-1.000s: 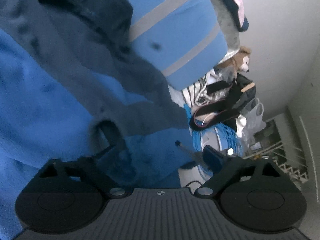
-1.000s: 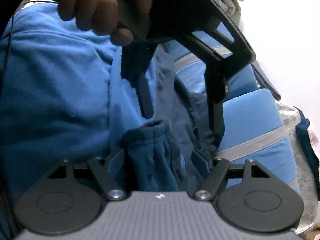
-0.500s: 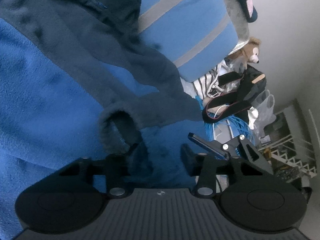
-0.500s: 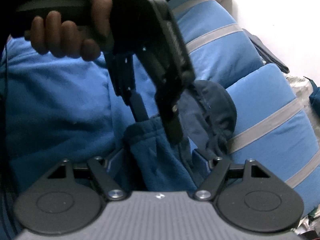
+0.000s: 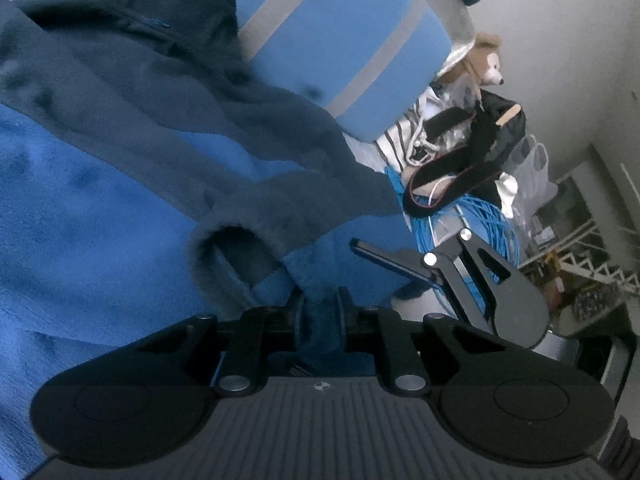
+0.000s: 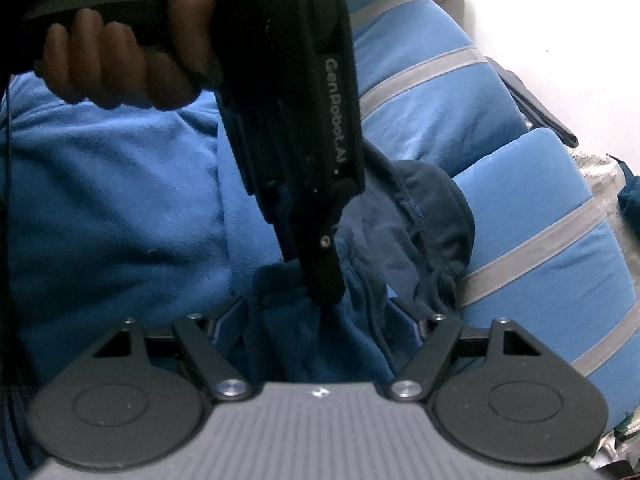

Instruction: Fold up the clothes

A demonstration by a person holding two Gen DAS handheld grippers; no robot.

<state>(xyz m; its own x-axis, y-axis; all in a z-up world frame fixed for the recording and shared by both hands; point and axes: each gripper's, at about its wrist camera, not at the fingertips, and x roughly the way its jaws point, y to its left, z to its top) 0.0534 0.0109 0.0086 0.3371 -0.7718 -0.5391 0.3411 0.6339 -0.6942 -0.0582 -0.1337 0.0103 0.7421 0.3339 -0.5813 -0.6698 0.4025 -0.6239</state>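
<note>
A blue fleece jacket with dark navy panels and a navy hood lies spread on a blue cushion. My left gripper is shut on a fold of the jacket's fleece just beside the sleeve cuff. In the right wrist view the left gripper comes down from above and pinches the same bunched fleece. My right gripper stands wide open around that bunch, its fingers mostly hidden by the cloth. The right gripper's arm shows in the left wrist view.
Blue cushions with grey stripes lie behind the jacket. To the right are a plush toy, a black strap, a coil of blue cable and a metal rack. A hand holds the left gripper.
My left gripper has gone from open to shut on the fleece by the cuff. The right gripper has stayed open around the bunch as the left one came down over it.
</note>
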